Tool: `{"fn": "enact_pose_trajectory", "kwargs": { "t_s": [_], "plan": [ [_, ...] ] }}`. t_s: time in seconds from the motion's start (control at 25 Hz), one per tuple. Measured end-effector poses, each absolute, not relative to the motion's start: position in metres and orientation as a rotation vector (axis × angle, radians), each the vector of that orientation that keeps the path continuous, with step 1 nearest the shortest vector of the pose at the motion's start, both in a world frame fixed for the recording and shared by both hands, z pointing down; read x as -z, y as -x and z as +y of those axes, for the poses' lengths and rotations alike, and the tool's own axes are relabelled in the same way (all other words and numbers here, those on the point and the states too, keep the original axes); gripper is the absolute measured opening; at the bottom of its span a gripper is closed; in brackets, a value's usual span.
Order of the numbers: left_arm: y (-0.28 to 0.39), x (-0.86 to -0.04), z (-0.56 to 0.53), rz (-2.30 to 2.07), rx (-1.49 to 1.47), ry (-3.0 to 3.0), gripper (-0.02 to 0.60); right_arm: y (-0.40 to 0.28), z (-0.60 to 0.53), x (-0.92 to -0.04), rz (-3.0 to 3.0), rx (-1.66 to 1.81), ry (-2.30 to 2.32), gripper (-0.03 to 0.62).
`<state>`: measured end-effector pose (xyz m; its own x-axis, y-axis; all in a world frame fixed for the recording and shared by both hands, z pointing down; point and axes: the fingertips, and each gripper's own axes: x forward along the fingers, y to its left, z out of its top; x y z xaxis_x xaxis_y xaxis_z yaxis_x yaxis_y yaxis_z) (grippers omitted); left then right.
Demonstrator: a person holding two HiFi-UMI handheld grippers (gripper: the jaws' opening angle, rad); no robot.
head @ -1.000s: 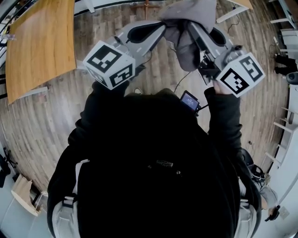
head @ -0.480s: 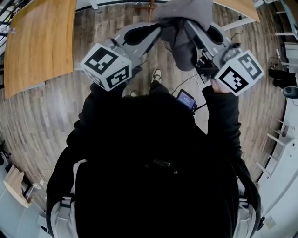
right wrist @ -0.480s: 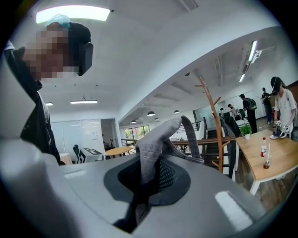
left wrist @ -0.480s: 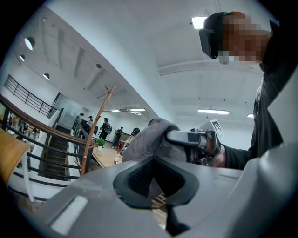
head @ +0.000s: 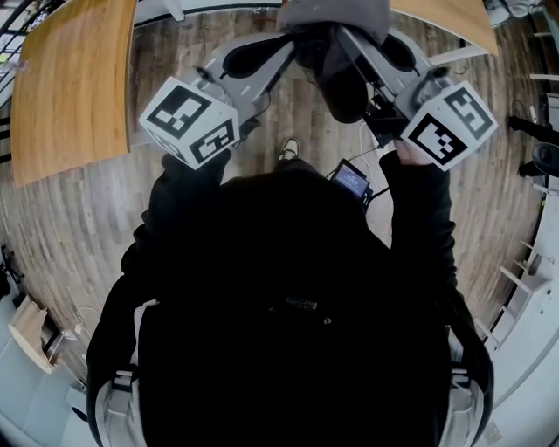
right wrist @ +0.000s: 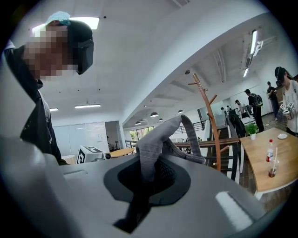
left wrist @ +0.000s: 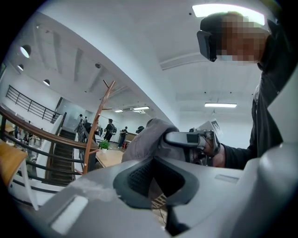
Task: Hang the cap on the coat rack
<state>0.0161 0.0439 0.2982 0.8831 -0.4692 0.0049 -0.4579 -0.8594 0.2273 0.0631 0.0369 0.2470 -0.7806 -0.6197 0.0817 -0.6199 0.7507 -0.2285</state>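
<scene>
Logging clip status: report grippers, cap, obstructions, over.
Left hand-held gripper and right hand-held gripper shut on cap. Cap between them, not hung. Rack ahead; nothing seen blocking.

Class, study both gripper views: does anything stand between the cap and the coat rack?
Nothing visible does. The cap, clamped by the right gripper, faces the coat rack across open space; the table stands aside.

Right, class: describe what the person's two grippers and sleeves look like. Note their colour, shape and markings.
The left gripper and right gripper are both smooth grey shells. Each has a dark, textured recess on top and carries a white cube printed with black square markers. The person wears black sleeves.
</scene>
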Motion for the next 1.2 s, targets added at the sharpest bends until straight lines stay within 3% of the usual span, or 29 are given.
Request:
{"fn": "enact_pose_trajectory", "kwargs": {
  "t_s": [0.44, 1.2],
  "plan": [
    [-0.097, -0.288, -0.028, -0.758, 0.058, -2.859, 0.003, -0.129, -0.020, -0.270, -2.968, -0.401, -1.012, 0.018],
    [-0.120, -0.276, -0.090, -0.682, 0.039, -2.910, 0.004, -0.145, -0.073, -0.268, -2.943, -0.389, -1.088, 0.018]
  ]
}}
